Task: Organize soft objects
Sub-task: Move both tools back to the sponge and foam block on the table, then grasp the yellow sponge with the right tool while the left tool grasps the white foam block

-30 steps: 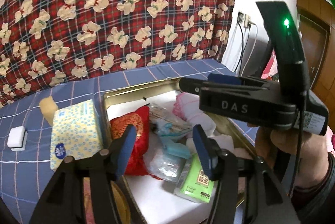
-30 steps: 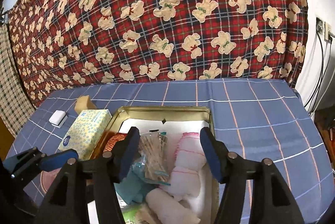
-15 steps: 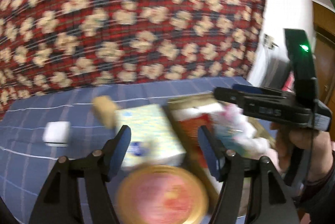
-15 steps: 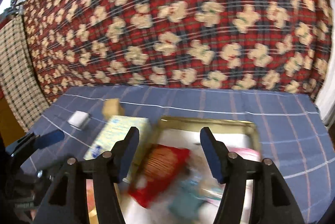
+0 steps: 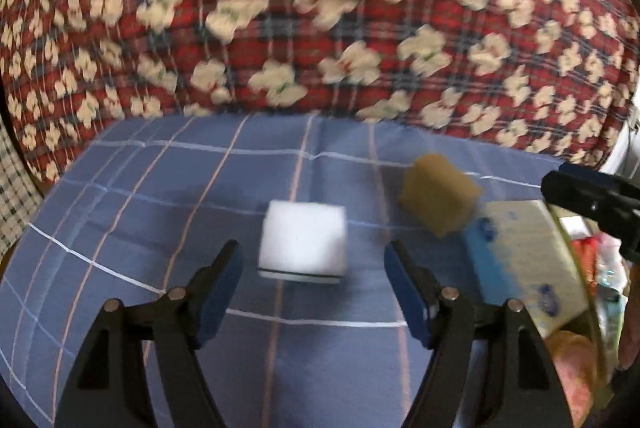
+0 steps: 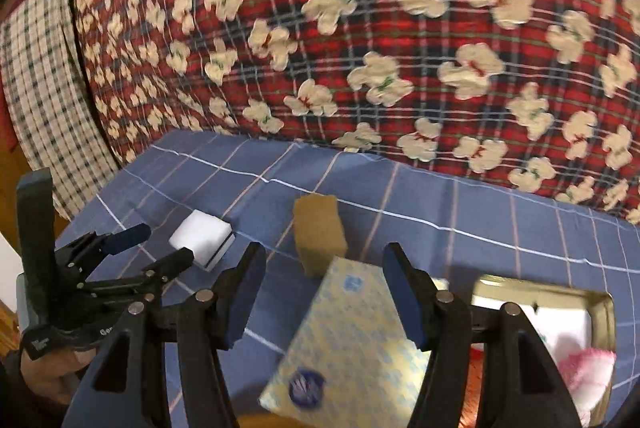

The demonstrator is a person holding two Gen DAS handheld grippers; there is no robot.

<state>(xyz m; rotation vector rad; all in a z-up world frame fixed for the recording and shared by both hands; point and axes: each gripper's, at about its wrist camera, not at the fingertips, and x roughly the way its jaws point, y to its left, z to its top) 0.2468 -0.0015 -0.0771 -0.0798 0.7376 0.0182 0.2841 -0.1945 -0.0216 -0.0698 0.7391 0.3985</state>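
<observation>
On the blue checked cloth of the bench (image 5: 160,212), a white sponge block (image 5: 302,242) with a thin dark layer along its base was seen lying flat, with the left claw (image 5: 314,292) lined up on it and its jaws spread wider than the block; they had just been opening, and nothing was pressed between them. Just beside the block a tan sponge (image 6: 319,234) was standing on end, and a yellow patterned tissue pack (image 6: 352,340) was lying between it and the gold tin (image 6: 600,304), in which a pink and white cloth (image 6: 588,368) could be made out. The right claw (image 6: 324,292) was held apart and empty above the tissue pack. The white block was judged to be light and very compressible, likely to squash rather than slip, so it would best be taken across its two opposite side faces, low and near the middle, with gentle closure. The tissue pack would probably yield and crinkle under the pads.
</observation>
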